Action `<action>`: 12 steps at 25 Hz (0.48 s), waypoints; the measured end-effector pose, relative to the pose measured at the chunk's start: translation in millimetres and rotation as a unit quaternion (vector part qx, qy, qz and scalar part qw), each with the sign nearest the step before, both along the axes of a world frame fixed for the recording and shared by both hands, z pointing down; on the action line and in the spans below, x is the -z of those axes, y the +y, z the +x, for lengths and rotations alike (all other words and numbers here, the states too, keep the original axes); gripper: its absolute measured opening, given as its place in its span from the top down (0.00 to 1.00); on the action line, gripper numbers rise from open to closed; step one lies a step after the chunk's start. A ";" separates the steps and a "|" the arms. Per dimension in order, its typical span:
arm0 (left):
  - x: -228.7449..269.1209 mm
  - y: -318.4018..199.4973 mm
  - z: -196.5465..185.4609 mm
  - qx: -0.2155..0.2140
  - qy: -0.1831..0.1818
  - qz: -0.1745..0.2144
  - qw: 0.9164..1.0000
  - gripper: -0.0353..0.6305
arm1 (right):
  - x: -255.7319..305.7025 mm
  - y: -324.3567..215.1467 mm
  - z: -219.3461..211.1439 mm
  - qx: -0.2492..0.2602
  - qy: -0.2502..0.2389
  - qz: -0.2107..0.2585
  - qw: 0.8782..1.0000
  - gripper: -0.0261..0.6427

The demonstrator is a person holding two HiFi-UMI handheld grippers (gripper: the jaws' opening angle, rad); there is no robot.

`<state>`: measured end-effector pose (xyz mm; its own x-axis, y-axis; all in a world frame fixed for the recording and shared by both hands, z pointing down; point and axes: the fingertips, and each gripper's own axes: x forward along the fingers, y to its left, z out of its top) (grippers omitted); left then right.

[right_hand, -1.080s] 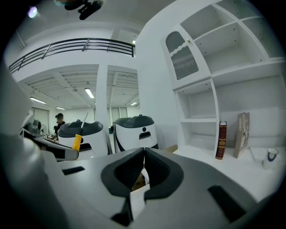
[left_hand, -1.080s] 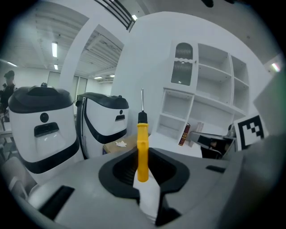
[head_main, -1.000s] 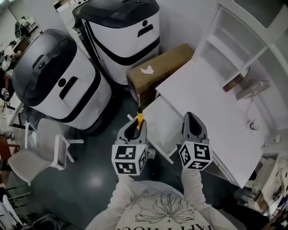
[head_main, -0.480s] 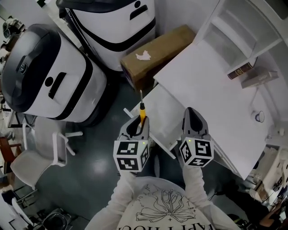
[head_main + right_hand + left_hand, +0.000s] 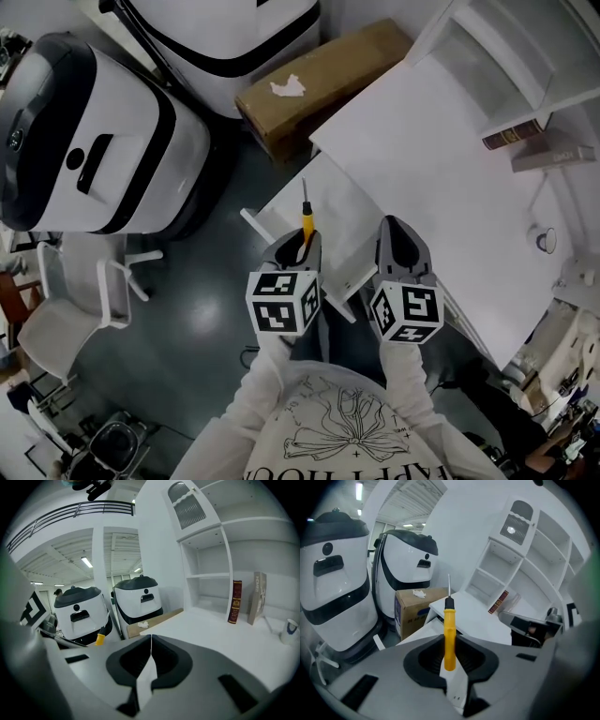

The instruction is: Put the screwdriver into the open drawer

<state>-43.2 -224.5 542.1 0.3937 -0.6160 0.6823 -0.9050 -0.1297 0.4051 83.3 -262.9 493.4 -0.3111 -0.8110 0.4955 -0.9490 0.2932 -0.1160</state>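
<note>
A screwdriver with a yellow handle and thin metal shaft points away from me, clamped by its handle in my left gripper. In the left gripper view the handle stands upright between the jaws of the left gripper. Its tip hangs over the near left part of the open white drawer, which is pulled out of the desk. Just to the right, my right gripper hovers over the drawer's front, shut and empty. In the right gripper view the jaws of the right gripper meet, and the screwdriver shows at the left.
The white desk has shelves behind it with a dark red book and a mug. A cardboard box stands on the floor beside the drawer. Two large white-and-black machines and a white chair are at the left.
Both grippers have sunk toward the drawer. The left one carried the screwdriver right, from the drawer's left edge to over it. The jaws have not changed.
</note>
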 end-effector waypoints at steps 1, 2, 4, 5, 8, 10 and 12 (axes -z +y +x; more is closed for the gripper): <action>-7.0 -0.4 3.8 0.001 0.001 -0.009 1.000 0.85 | -4.6 -1.3 1.8 0.001 0.001 -0.005 1.000 0.95; -14.3 -0.3 7.4 0.002 0.002 -0.020 1.000 0.85 | -9.1 -2.6 3.3 0.002 0.002 -0.009 1.000 0.95; -29.0 0.5 14.4 0.004 0.007 -0.043 0.999 0.85 | -16.9 -4.9 5.7 0.004 0.002 -0.017 1.000 0.95; -36.1 0.6 17.9 0.006 0.011 -0.055 0.998 0.85 | -20.3 -6.1 6.7 0.005 0.003 -0.020 1.000 0.95; -56.1 -1.1 27.4 0.018 0.027 -0.090 0.995 0.85 | -29.2 -10.4 9.3 0.009 0.003 -0.027 1.000 0.95; -68.7 -3.6 33.6 0.029 0.037 -0.113 0.992 0.85 | -34.4 -13.8 11.7 0.010 0.003 -0.032 0.999 0.95; -81.0 -5.9 39.9 0.036 0.043 -0.133 0.990 0.85 | -38.8 -17.1 14.2 0.011 0.002 -0.036 0.999 0.95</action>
<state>-3.3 -230.4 623.1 0.4193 -0.4472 0.7900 -0.8687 0.0552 0.4923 97.6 -280.0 532.2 -0.3268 -0.7657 0.5540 -0.9427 0.3055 -0.1339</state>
